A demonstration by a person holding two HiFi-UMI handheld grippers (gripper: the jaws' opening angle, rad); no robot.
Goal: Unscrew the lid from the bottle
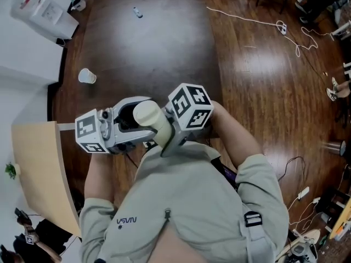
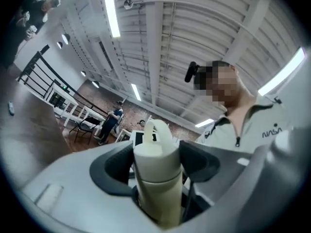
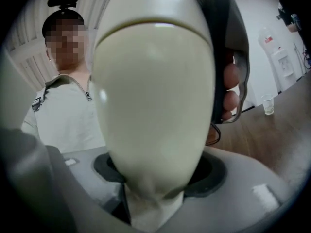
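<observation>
Resting high above the near end of the dark table (image 1: 148, 48), close to the person's chest (image 1: 192, 201), the cream bottle (image 1: 154, 123) has the left gripper (image 2: 156, 166) clamped on its lid (image 2: 155, 152) and the right gripper (image 3: 158, 173) clamped wide on its body.

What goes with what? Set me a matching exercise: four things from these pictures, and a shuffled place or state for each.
Things:
A bottle
B paper cup
C white cable
D lid

Places or states:
1 lying on the wood floor
2 standing on the dark table
3 gripped by the left gripper and the right gripper
4 sitting on the bottle

Pairs: A-3, B-2, C-1, D-4
</observation>
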